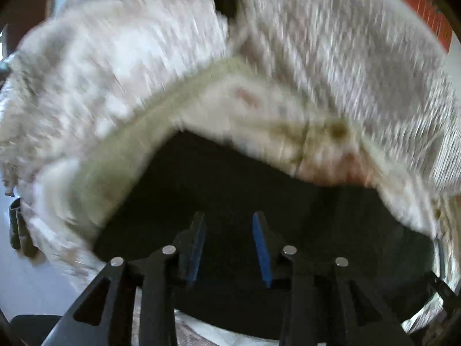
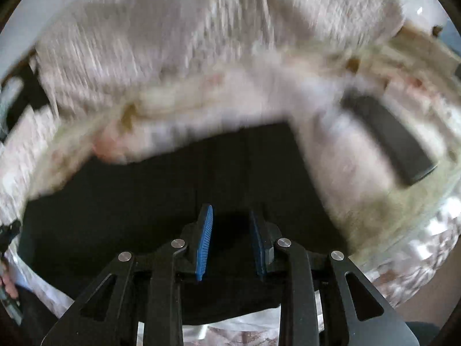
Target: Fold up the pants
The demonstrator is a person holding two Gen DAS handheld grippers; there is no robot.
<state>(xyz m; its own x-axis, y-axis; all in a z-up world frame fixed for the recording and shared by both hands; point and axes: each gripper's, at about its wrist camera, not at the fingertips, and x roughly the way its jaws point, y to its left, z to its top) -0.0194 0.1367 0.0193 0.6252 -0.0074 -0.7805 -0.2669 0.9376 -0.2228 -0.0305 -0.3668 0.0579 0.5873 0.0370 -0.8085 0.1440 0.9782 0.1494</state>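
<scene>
Black pants (image 1: 230, 178) lie flat on a bed, filling the lower middle of the left wrist view; they also show in the right wrist view (image 2: 178, 178). My left gripper (image 1: 229, 219) is open, its blue-padded fingers hovering over the black cloth with nothing between them. My right gripper (image 2: 230, 213) is open too, over the same cloth and empty. Both views are motion-blurred.
A white and beige blanket (image 1: 345, 57) is heaped beyond the pants, also in the right wrist view (image 2: 201, 43). A dark flat object like a remote (image 2: 386, 135) lies on the bedding at the right. A patterned sheet (image 2: 417, 259) shows at lower right.
</scene>
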